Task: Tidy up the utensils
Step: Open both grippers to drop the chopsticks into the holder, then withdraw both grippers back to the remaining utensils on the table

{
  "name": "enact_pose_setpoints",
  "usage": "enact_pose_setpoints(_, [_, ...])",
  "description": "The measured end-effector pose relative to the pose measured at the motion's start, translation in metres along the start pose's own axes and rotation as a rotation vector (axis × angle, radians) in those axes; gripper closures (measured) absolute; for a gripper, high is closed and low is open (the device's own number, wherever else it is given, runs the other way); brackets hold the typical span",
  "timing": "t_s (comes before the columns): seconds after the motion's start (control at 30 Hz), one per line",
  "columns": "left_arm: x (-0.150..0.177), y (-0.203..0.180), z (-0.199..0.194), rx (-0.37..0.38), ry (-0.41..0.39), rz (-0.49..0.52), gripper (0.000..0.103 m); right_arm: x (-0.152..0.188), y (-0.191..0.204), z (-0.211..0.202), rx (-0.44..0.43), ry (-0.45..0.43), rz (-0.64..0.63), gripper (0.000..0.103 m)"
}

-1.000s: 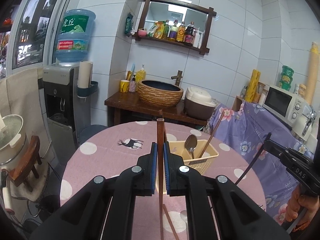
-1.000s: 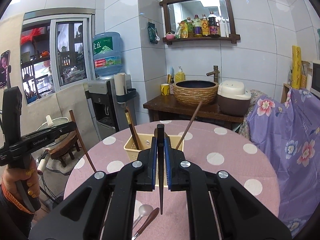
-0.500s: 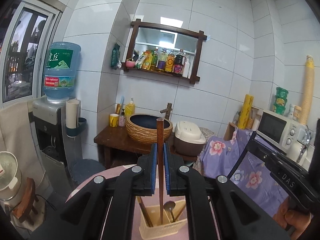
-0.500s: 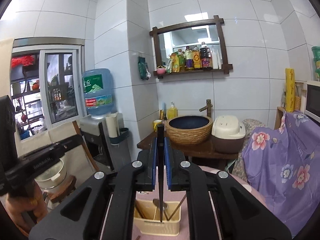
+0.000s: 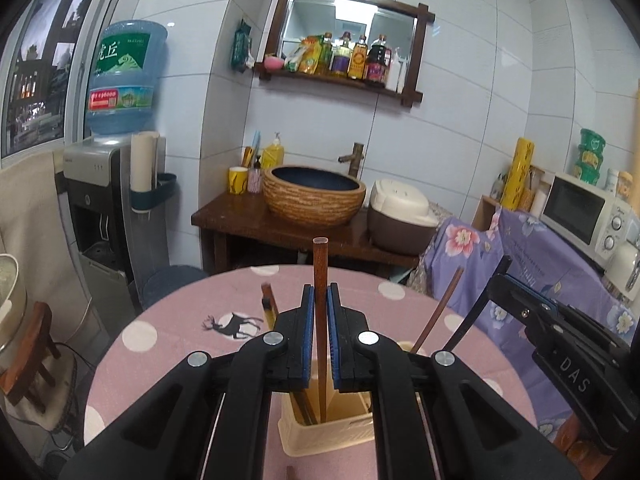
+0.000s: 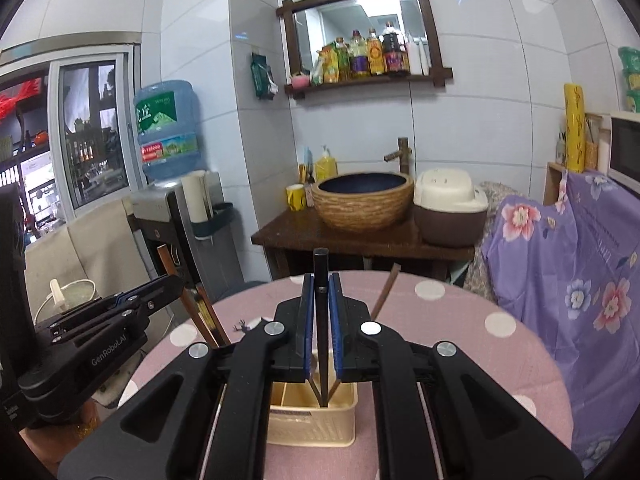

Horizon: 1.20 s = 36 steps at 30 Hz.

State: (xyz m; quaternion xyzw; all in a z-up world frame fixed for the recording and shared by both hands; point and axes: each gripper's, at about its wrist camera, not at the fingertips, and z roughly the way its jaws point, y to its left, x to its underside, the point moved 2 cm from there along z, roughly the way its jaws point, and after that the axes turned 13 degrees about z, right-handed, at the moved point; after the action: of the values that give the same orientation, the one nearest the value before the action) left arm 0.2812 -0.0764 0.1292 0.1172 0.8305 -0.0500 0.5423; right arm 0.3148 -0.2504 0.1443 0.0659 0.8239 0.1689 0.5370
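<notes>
A: Progress?

B: Partway. Left tongs [image 5: 320, 334] pinching a brown wooden chopstick [image 5: 320, 276], held upright, lower end down inside the cream utensil basket [image 5: 324, 432] but not let go. Right tongs [image 6: 320, 330] pinching a black chopstick [image 6: 321, 280] the same way, tip dipping into that same basket [image 6: 312, 424].

A: Basket where?

B: On the pink spotted worktop [image 5: 192, 320], toward its near edge, right under both tongs.

A: Anything already stowed?

B: Yes. A brown chopstick [image 5: 438, 312] leaning out toward the right edge, another brown-handled piece [image 5: 269, 304] standing on the left side. Exact count hard to tell behind the tongs.

A: Left to do?

B: Probably release both sticks so they drop into a compartment. Which compartment, hard to say from here. A brown stick end [image 5: 290, 472] showing on the worktop at the near edge, so likely at least one more piece to collect. Rest of the near worktop hidden by the tongs.
</notes>
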Motion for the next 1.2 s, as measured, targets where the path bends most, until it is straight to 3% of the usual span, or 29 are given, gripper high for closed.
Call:
enact_pose_setpoints(0.2, [0.027,0.000,0.017,0.000,0.062,-0.006,0.095,0.015,-0.009,0.008,0.013,0.013,0.011,0.095])
enact_pose_setpoints(0.4, [0.033,0.001,0.014,0.017,0.059,0.003,0.096,0.019,-0.010,-0.001,0.005,-0.024,-0.009,0.093])
enact_pose_setpoints(0.43, [0.034,0.000,0.010,0.020,0.056,0.011,0.095,0.020,-0.009,-0.005,0.009,-0.040,-0.021,0.085])
enact_pose_setpoints(0.47, [0.035,0.000,0.006,0.024,0.052,0.017,0.088,0.021,-0.008,-0.010,0.013,-0.058,-0.025,0.066])
enact_pose_setpoints(0.5, [0.036,0.000,0.001,0.028,0.046,0.020,0.081,0.022,-0.008,-0.016,0.014,-0.079,-0.024,0.055])
enact_pose_setpoints(0.53, [0.038,0.000,-0.004,0.032,0.039,0.020,0.063,0.023,-0.008,-0.022,0.014,-0.096,-0.024,0.046])
enact_pose_setpoints(0.57, [0.041,0.001,-0.011,0.031,0.028,0.020,0.052,0.025,-0.007,-0.026,0.018,-0.102,-0.029,0.046])
enact_pose_setpoints(0.77, [0.073,0.007,-0.041,0.030,0.047,0.037,0.043,0.056,-0.008,-0.046,0.038,-0.053,-0.051,0.046])
enact_pose_setpoints(1.2, [0.175,0.020,-0.047,0.028,0.258,0.028,0.040,0.169,-0.029,-0.057,0.141,0.112,-0.086,0.043])
